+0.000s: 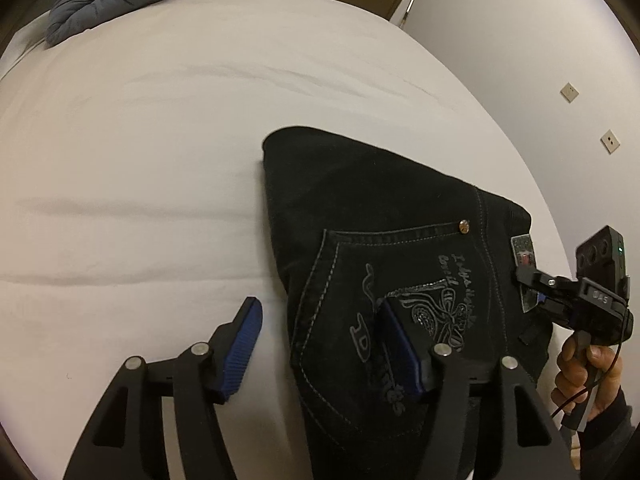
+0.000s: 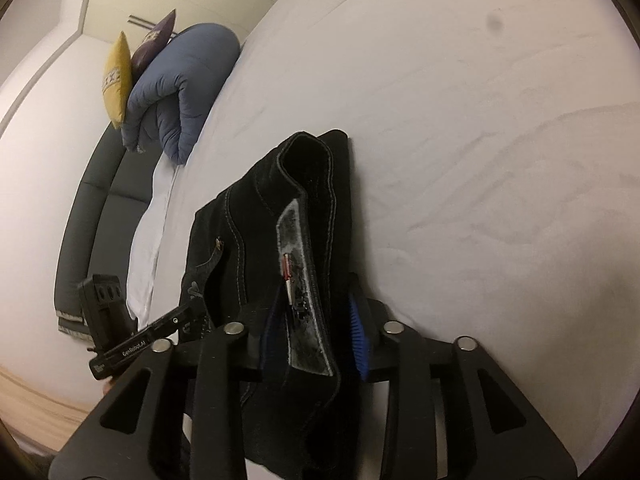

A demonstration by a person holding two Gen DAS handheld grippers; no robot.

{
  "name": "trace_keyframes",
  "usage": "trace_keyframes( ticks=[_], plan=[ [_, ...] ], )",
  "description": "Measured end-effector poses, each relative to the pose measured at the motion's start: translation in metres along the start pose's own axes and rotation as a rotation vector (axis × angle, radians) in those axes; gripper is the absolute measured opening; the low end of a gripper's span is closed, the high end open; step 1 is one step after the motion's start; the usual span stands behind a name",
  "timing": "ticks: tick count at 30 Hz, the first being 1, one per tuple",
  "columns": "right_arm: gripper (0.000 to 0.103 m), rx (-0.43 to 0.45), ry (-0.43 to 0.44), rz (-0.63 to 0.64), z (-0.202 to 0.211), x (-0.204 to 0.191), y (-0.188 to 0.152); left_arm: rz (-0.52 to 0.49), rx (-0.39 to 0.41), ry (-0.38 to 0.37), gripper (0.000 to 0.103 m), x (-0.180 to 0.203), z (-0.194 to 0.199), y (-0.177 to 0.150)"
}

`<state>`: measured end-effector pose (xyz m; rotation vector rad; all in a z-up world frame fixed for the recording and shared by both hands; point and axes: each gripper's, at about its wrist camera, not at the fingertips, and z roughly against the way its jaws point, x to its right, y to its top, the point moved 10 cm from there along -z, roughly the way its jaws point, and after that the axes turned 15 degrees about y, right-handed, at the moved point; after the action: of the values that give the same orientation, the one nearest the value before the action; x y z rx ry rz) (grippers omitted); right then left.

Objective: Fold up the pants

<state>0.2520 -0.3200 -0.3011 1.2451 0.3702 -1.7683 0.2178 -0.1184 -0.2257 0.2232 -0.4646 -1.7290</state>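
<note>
**Surroundings, non-task items**

White bed sheet [image 1: 160,140] filled most of both frames. Blue quilted duvet [image 2: 176,92], bunched, lay upper left. Yellow cushion [image 2: 118,76] and purple cushion [image 2: 154,44] leaned behind it. Dark headboard [image 2: 96,216] stood at left. Two wall sockets [image 1: 569,92], right.

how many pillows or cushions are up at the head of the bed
3: a yellow cushion against the wall, a dark purple cushion just behind it, and a blue puffy pillow leaning in front of both, on the white bed. Others may be hidden behind them.
</note>
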Motion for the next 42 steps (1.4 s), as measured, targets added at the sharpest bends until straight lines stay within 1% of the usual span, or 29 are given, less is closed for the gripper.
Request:
trace_keyframes(
  ticks=[1,2,3,4,5,7,8,10,11,12,13,14,15,16,17,18,19,21,22,23,24,25,27,29,31,32,33,38,42],
  plan=[
    [0.048,0.023,-0.019,-0.005,0.008,-0.002,0.002,0.002,0.013,0.004,0.064,-0.003,0.007,-0.003],
    [0.051,0.049,-0.035,-0.001,0.014,-0.004,0.002,0.002,0.047,0.003,0.064,-0.006,0.018,-0.005],
    [0.055,0.075,-0.054,0.012,0.021,-0.009,0.0,-0.001,0.081,0.012,0.071,-0.01,0.029,-0.004],
    [0.057,0.106,-0.079,0.045,0.034,-0.017,-0.001,-0.011,0.125,0.037,0.082,-0.012,0.043,-0.004],
    [0.058,0.123,-0.101,0.077,0.043,-0.028,-0.006,-0.026,0.193,0.075,0.087,-0.014,0.064,-0.004],
    [0.062,0.161,-0.163,0.165,0.063,-0.048,-0.013,-0.062,0.318,0.138,0.1,-0.021,0.099,0.005],
    [0.063,0.187,-0.205,0.225,0.073,-0.063,-0.017,-0.078,0.388,0.181,0.103,-0.016,0.119,0.005],
    [0.065,0.253,-0.282,0.35,0.093,-0.098,-0.025,-0.103,0.529,0.252,0.103,-0.011,0.168,0.004],
    [0.066,0.303,-0.319,0.421,0.108,-0.121,-0.03,-0.109,0.583,0.282,0.103,-0.023,0.189,0.018],
    [0.072,0.353,-0.34,0.481,0.118,-0.144,-0.035,-0.11,0.639,0.322,0.103,-0.021,0.21,0.016],
    [0.082,0.429,-0.364,0.561,0.135,-0.172,-0.042,-0.106,0.689,0.361,0.103,-0.022,0.229,0.02],
    [0.088,0.484,-0.382,0.606,0.143,-0.194,-0.044,-0.101,0.724,0.385,0.103,-0.025,0.247,0.026],
    [0.102,0.547,-0.405,0.649,0.157,-0.214,-0.049,-0.103,0.745,0.392,0.103,-0.009,0.256,0.026],
    [0.103,0.614,-0.43,0.692,0.171,-0.234,-0.057,-0.109,0.767,0.388,0.103,-0.004,0.274,0.019],
    [0.103,0.682,-0.455,0.74,0.186,-0.256,-0.065,-0.111,0.783,0.388,0.103,-0.012,0.292,0.016],
    [0.103,0.729,-0.478,0.783,0.198,-0.275,-0.073,-0.117,0.795,0.393,0.103,-0.014,0.305,0.009],
    [0.103,0.753,-0.495,0.813,0.206,-0.289,-0.079,-0.125,0.807,0.402,0.103,-0.01,0.316,0.009],
    [0.103,0.787,-0.507,0.869,0.221,-0.318,-0.092,-0.112,0.838,0.481,0.103,-0.012,0.341,-0.004],
    [0.103,0.792,-0.494,0.884,0.229,-0.33,-0.098,-0.105,0.854,0.512,0.103,-0.014,0.352,-0.008],
    [0.103,0.799,-0.474,0.891,0.236,-0.343,-0.104,-0.097,0.853,0.524,0.103,-0.014,0.362,-0.014],
    [0.103,0.809,-0.458,0.891,0.244,-0.35,-0.109,-0.082,0.83,0.538,0.103,-0.016,0.364,-0.015],
    [0.103,0.823,-0.445,0.883,0.252,-0.359,-0.114,-0.06,0.792,0.533,0.103,-0.019,0.365,-0.016],
    [0.103,0.817,-0.408,0.851,0.262,-0.371,-0.122,-0.01,0.718,0.466,0.103,-0.025,0.362,-0.021],
    [0.103,0.796,-0.395,0.811,0.262,-0.379,-0.127,0.032,0.669,0.426,0.103,-0.028,0.354,-0.026],
    [0.103,0.761,-0.404,0.772,0.26,-0.38,-0.134,0.042,0.616,0.458,0.103,-0.032,0.339,-0.032],
    [0.103,0.741,-0.416,0.751,0.258,-0.378,-0.137,0.04,0.586,0.472,0.103,-0.033,0.326,-0.035],
    [0.103,0.726,-0.425,0.733,0.257,-0.375,-0.14,0.04,0.563,0.464,0.103,-0.033,0.318,-0.037],
    [0.103,0.685,-0.489,0.683,0.255,-0.35,-0.159,0.049,0.437,0.406,0.103,-0.031,0.278,-0.05],
    [0.103,0.573,-0.577,0.61,0.227,-0.308,-0.165,0.042,0.389,0.398,0.103,-0.03,0.254,-0.057]
  ],
)
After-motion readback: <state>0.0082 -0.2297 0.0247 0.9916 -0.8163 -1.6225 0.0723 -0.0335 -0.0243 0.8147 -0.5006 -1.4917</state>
